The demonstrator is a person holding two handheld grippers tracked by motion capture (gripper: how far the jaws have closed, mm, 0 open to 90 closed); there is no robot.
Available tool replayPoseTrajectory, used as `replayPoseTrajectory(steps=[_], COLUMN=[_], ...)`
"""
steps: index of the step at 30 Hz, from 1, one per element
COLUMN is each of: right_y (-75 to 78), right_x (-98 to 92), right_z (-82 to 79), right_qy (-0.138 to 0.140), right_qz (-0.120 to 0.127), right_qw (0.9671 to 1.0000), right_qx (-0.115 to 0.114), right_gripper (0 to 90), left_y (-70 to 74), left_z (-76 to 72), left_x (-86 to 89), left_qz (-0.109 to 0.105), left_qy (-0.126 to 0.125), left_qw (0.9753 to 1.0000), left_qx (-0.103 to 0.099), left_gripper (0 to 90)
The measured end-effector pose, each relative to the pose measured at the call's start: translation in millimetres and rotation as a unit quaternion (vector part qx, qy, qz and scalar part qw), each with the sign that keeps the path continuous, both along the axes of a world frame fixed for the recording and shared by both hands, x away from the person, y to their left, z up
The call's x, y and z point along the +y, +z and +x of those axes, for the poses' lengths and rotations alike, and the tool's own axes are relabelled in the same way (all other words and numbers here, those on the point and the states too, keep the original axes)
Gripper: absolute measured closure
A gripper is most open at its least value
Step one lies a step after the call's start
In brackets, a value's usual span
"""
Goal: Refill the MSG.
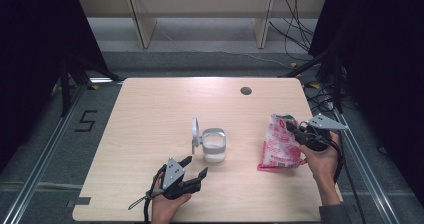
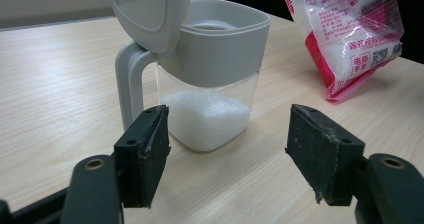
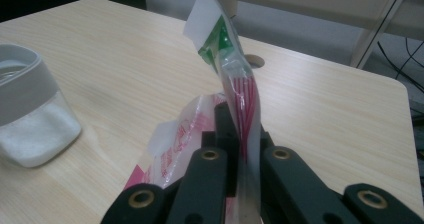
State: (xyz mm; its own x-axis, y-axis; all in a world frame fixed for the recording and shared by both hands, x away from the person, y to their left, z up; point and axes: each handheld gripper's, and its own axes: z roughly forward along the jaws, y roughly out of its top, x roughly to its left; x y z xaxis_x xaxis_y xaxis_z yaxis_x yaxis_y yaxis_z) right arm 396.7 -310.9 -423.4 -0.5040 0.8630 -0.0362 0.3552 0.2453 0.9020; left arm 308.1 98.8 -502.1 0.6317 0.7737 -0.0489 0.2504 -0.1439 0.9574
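Note:
A clear jar (image 1: 214, 147) with a grey collar and a raised flip lid (image 1: 195, 134) stands mid-table, partly filled with white grains (image 2: 207, 119). My left gripper (image 1: 195, 167) is open just in front of it; in the left gripper view its pads (image 2: 145, 154) flank the jar's base without touching. A pink and white plastic bag (image 1: 279, 143) of white grains rests at the right. My right gripper (image 1: 294, 130) is shut on the bag's upper edge (image 3: 242, 99), which stands up between its jaws. The jar (image 3: 27, 119) sits to the left in the right gripper view.
A light wooden table (image 1: 150, 114) with a round cable hole (image 1: 245, 90) near its far edge. Beyond it stand wooden shelf legs (image 1: 141, 24) and loose cables (image 1: 295, 29) on the floor. Dark stands flank both sides.

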Motion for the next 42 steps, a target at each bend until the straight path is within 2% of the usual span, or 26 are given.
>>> replayPoseTrajectory(steps=[1,2,4,7,8,11,12,13,14,15,20,21,23,24,25,26,27,28,32,33,36,38,39,40,41,42], right_y=[-0.6,-0.9,-2.7,-5.5,-7.3,-10.7,-12.0,-13.7,-14.7,-15.5,-17.1,-16.7,-17.1,-16.9,-17.2,-17.6,-17.2,-17.8,-18.7,-18.9,-19.9,-20.5,-20.7,-21.0,-21.2,-21.5], right_x=[-1.2,-0.6,-0.7,-2.9,-3.2,-6.4,-3.9,-6.7,-5.1,-7.5,-7.7,-8.1,-7.7,-8.3,-8.2,-8.3,-6.9,-8.5,-9.5,-7.9,-10.4,-10.3,-8.8,-12.1,-9.7,-10.5], right_z=[0.9,0.7,1.5,3.2,3.8,5.8,3.8,6.3,5.1,7.2,8.3,7.9,8.3,8.1,8.1,8.3,6.1,8.3,9.1,7.3,9.3,10.1,8.7,10.0,8.6,8.7], right_qy=[0.0,-0.001,-0.004,-0.009,-0.009,-0.009,-0.024,-0.013,-0.025,-0.015,-0.019,-0.014,-0.018,-0.015,-0.02,-0.018,-0.029,-0.023,-0.023,-0.031,-0.026,-0.028,-0.04,-0.035,-0.042,-0.044], right_qz=[-0.006,0.001,0.007,-0.005,0.001,-0.009,0.005,-0.006,0.005,-0.002,-0.008,-0.01,-0.01,-0.009,-0.008,-0.004,0.001,-0.006,-0.006,0.001,-0.009,-0.006,0.0,-0.012,0.01,0.006], right_qw=[1.0,1.0,0.9999,0.9999,0.9998,0.9997,0.999,0.9996,0.9991,0.9995,0.9994,0.9993,0.9992,0.9992,0.9993,0.9992,0.9986,0.9992,0.9991,0.9985,0.9989,0.9988,0.9981,0.9986,0.9978,0.9977], right_qx=[-0.006,0.005,0.012,0.011,0.018,0.022,0.037,0.025,0.035,0.028,0.028,0.034,0.033,0.035,0.032,0.034,0.044,0.032,0.035,0.044,0.038,0.039,0.047,0.037,0.05,0.051], right_gripper=[90.0,90.0,90.0,90.0,90.0,90.0,90.0,90.0,90.0,90.0,90.0,90.0,90.0,90.0,89.8,89.7,89.4,89.1,88.5,88.4,88.0,86.1,84.9,84.1,83.9,83.5], left_y=[0.1,0.7,0.9,1.3,1.5,1.5,1.5,1.4,1.4,1.4,1.5,0.8,0.9,1.9,2.0,1.8,2.4,2.7,3.1,3.1,2.9,2.6,2.7,2.9,3.1,3.2], left_z=[0.0,-0.1,0.6,0.7,0.6,0.7,0.8,0.8,0.9,0.9,0.7,0.3,0.2,0.9,1.1,0.1,1.0,1.4,2.3,2.5,2.5,2.6,2.5,2.5,2.5,2.4], left_x=[0.3,1.3,2.5,3.7,3.9,4.4,4.6,4.5,4.6,4.6,4.3,3.5,3.6,5.3,5.7,5.0,6.4,7.0,8.5,8.5,8.4,8.1,8.1,8.3,8.5,8.8], left_qz=[0.0,0.007,0.01,0.011,0.011,0.01,0.011,0.011,0.01,0.01,0.01,0.0,-0.003,0.009,0.01,0.002,0.01,0.013,0.016,0.015,0.014,0.013,0.012,0.013,0.013,0.013], left_qy=[0.001,0.002,0.001,0.002,0.003,0.004,0.004,0.004,0.004,0.004,0.004,0.005,0.006,0.004,0.003,0.008,0.005,0.004,0.004,0.005,0.005,0.005,0.006,0.006,0.006,0.007], left_qw=[1.0,1.0,0.9999,0.9999,0.9999,0.9999,0.9999,0.9999,0.9999,0.9999,0.9999,1.0,1.0,0.9999,0.9999,1.0,0.9999,0.9999,0.9998,0.9998,0.9999,0.9999,0.9999,0.9999,0.9999,0.9999], left_qx=[0.0,-0.001,-0.004,-0.004,-0.004,-0.005,-0.006,-0.005,-0.006,-0.006,-0.004,-0.001,-0.001,-0.006,-0.007,-0.001,-0.006,-0.008,-0.011,-0.011,-0.009,-0.007,-0.006,-0.006,-0.007,-0.006], left_gripper=[32.6,32.5,32.5,32.4,32.3,32.3,32.2,32.2,32.2,32.2,32.3,32.2,32.2,32.2,32.2,32.2,32.2,32.2,32.2,32.3,32.3,32.3,32.3,32.3,32.3,32.3])
